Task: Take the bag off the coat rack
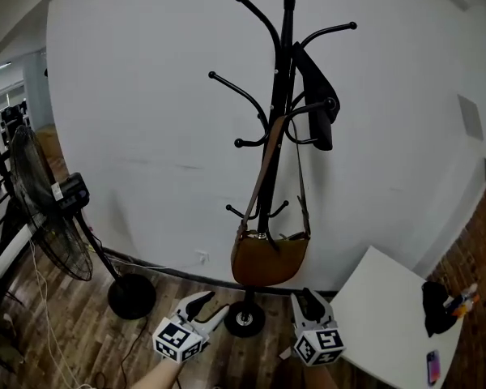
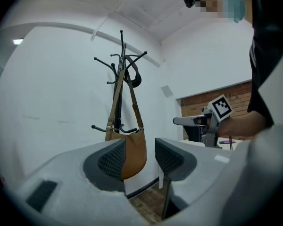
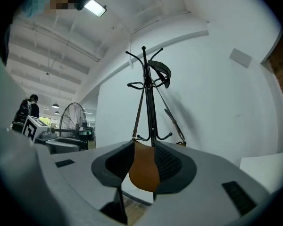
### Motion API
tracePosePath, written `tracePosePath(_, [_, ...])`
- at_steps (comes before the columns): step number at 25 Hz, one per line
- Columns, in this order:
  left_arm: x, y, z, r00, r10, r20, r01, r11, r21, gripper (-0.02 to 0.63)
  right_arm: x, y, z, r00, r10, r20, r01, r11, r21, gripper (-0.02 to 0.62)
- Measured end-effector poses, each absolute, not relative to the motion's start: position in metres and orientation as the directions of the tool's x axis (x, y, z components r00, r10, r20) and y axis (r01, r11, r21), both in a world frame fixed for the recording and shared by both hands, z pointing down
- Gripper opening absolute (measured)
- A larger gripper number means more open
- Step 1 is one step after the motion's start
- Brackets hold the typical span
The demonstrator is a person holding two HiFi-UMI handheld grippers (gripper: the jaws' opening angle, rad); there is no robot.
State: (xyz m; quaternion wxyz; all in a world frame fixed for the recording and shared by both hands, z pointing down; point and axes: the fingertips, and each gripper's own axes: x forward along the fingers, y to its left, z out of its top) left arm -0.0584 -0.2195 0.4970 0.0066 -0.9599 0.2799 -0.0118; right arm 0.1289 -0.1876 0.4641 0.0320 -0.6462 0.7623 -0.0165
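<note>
A brown shoulder bag hangs by its long strap from an upper hook of the black coat rack, which stands against the white wall. Both grippers are low in the head view, short of the rack and pointing toward it. My left gripper is open, below and left of the bag. My right gripper is open, just below and right of it. In the left gripper view the bag shows far off, past the empty jaws of the left gripper. The right gripper view frames the bag the same way, with nothing between the jaws of the right gripper.
A dark item hangs on another upper hook. A black standing fan is at the left, its round base near the rack's foot. A white table at the right carries a black object and a phone.
</note>
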Motion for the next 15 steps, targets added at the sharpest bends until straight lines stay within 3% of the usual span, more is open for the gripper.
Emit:
tracePosePath(7, [-0.057, -0.252, 0.504, 0.870, -0.493, 0.024, -0.493, -0.870, -0.018, 0.190, 0.126, -0.208, 0.463, -0.091, -0.996, -0.021, -0.995, 0.092, -0.036, 0.132])
tracePosePath(15, [-0.019, -0.291, 0.491, 0.866, -0.500, -0.004, -0.500, -0.865, -0.052, 0.191, 0.169, -0.247, 0.457, -0.061, -0.998, -0.011, -0.998, 0.061, 0.028, 0.144])
